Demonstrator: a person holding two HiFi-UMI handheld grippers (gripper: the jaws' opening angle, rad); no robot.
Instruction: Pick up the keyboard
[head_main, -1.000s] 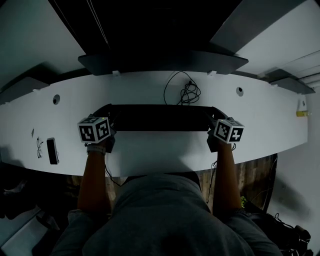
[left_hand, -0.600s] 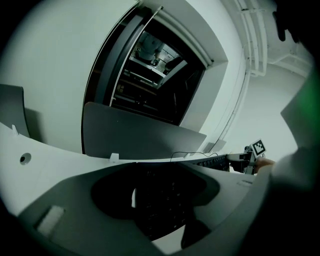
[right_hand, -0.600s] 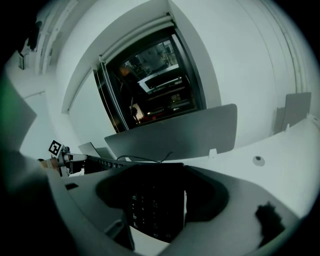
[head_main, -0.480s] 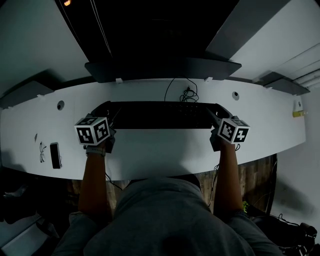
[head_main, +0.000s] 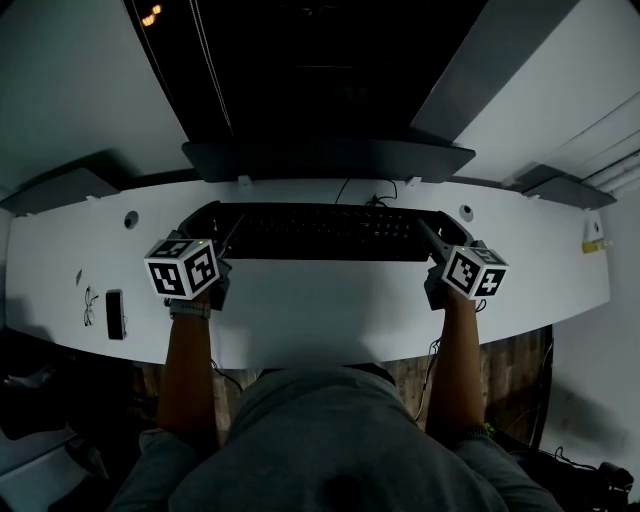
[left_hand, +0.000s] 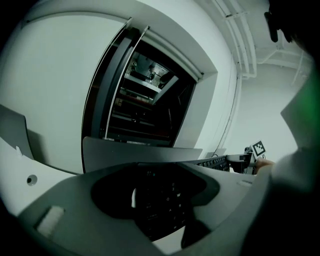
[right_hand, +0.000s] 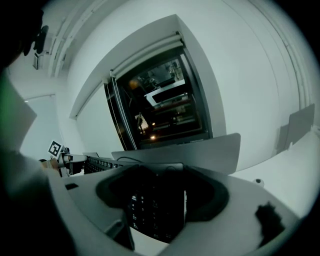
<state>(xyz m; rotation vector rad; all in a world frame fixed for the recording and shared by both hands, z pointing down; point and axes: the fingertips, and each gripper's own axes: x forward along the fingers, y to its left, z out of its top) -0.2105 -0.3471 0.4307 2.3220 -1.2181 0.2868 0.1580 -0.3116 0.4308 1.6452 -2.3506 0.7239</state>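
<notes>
Right now I have both tools on the long black keyboard (head_main: 325, 232), which lies crosswise over the far half of the curved white desk (head_main: 320, 315), just in front of a dark grey shelf (head_main: 330, 160) at the wall. My left gripper (head_main: 208, 232) is clamped on the keyboard's left end. In the left gripper view, that end with its faintly lit key legends fills the gap between the two grey jaws, which press in from either side. My right gripper (head_main: 433, 238) has the opposite end in the same way, and in the right gripper view the last columns of keys sit squeezed between its jaws. Each view also shows the rest of the key rows running off toward the other tool's marker cube. From the head view the keyboard looks level, with both ends equally far from me. I cannot tell whether its underside is clear of the desk or touching it. A thin black cable (head_main: 385, 190) curls out from behind its far edge near the middle. Well to the left, near the desk's front edge, lies a small dark flat rectangular device (head_main: 115, 313), apart from everything else. A round hole (head_main: 131, 219) sits in the desktop beyond the left end of the keyboard.
</notes>
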